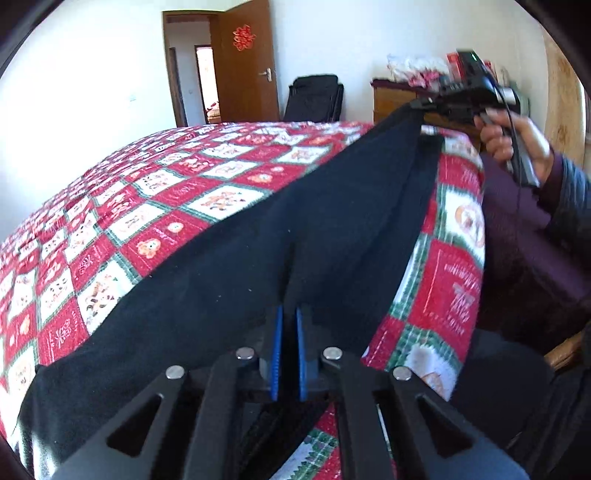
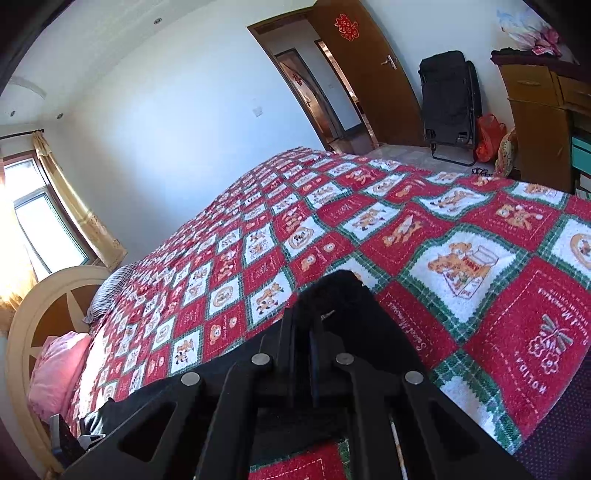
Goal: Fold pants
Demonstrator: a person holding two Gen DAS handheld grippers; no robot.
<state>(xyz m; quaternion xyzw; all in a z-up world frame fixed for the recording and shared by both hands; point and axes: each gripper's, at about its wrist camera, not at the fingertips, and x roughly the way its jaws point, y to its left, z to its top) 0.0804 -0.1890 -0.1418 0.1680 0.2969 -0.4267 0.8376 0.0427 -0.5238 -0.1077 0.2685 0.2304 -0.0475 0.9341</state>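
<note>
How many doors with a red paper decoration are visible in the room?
1. The brown door stands open at the far wall beyond the bed, with the red decoration near its top. Other doors may lie outside both views.

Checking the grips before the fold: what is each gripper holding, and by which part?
Both hold the black pants. The right gripper pinches one end, lifted off the bedspread. The left gripper is shut on the near edge; which part cannot be told.

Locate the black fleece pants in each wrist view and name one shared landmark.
Left wrist: black fleece pants stretch diagonally from lower left to upper right.
Right wrist: pants bunch at bottom centre, above the fingers.
Shared landmark: brown wooden door with red paper decoration.
</note>
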